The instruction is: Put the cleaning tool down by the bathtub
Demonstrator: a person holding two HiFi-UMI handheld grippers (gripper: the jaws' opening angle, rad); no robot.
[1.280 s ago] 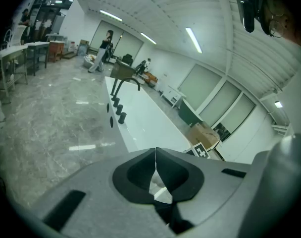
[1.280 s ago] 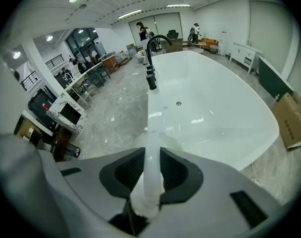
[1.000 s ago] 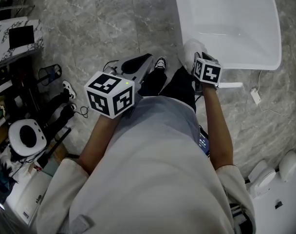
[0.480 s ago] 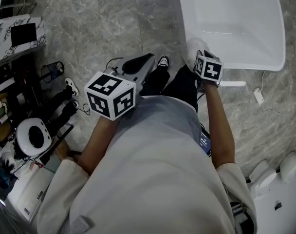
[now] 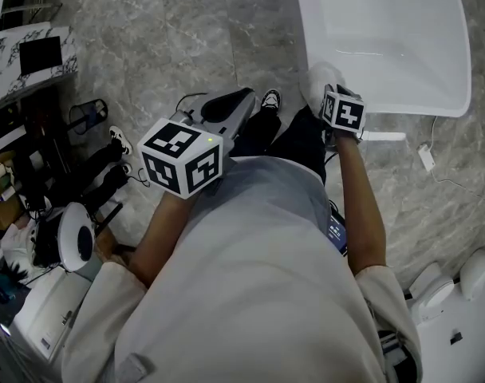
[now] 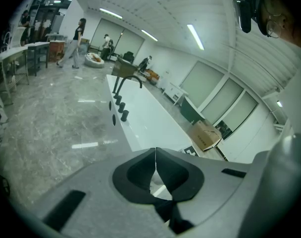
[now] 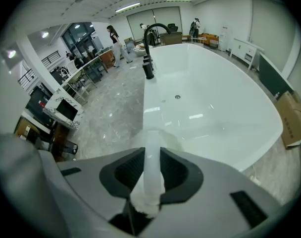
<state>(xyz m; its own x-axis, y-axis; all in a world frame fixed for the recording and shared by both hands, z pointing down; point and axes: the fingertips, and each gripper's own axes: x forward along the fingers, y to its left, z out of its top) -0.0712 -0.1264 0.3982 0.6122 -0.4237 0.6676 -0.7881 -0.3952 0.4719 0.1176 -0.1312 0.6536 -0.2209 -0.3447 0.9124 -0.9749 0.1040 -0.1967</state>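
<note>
1. White plastic fills the right gripper. Its jaws are clamped on the straight, pale handle of the white cleaning tool, one pad on each side. I judge the firm hold is there to stop the long tool swinging while it is carried.
2. Grey and empty, the left gripper has its jaws pressed together on nothing. It sits back by the person's waist, seemingly a spare hand kept out of the way.
3. A soft white lump just ahead of the right gripper, seen from the head, is probably the tool's head, though it is too blurred to be sure.
4. Beyond it lies the glossy white oval bathtub. The tool hangs in the air at the tub's near end, not yet on the grey marbled stone floor. That floor beside the tub is where it should go.
</note>
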